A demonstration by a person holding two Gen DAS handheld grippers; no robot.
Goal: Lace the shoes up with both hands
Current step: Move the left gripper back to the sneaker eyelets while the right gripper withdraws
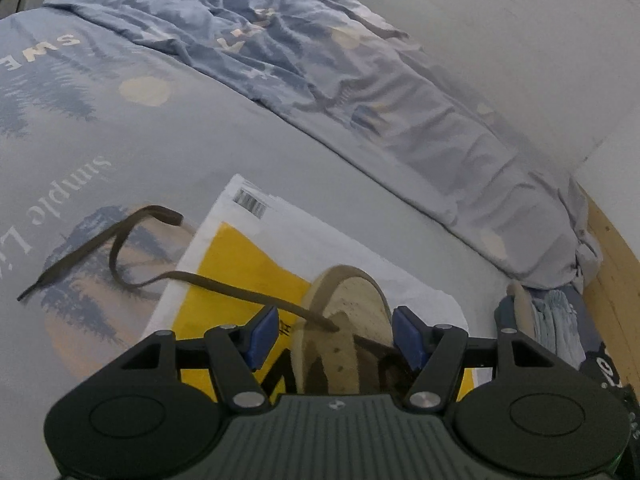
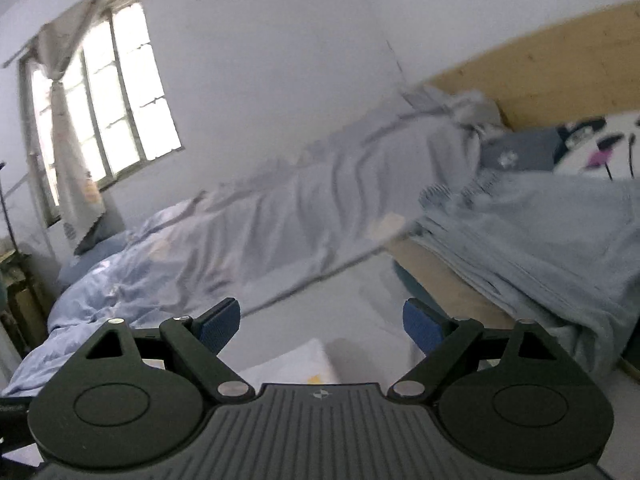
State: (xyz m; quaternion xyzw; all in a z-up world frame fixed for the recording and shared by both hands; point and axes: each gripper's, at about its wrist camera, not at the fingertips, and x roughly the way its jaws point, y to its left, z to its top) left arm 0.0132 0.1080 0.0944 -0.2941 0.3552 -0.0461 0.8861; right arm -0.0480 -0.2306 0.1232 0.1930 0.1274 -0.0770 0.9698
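Left wrist view. The left hand-held gripper stands with its jaws spread wide; the blue pads sit on either side of the shoe without touching it, and nothing is clamped. The shoe is beige with darker tan trim, perforated on the toe area, and shows a row of small eyelets along the facing. It rests on a white and yellow mailing bag that bears a barcode label. A dark brown flat shoelace leaves an eyelet near the front of the shoe, runs left across the bag, and loops onto the bed sheet, where its free end lies loose. The sheet is grey-blue, printed with trees, pale circles and lettering. A crumpled blue duvet lies beyond the bag, along a white wall.

Right wrist view. The right hand-held gripper is also fully spread and empty. The shoe is not visible here; only a corner of the white bag shows between the jaws. The picture is blurred. Pale blue bedding covers the bed, a wooden headboard stands at right, and a window with a tied curtain is at left.
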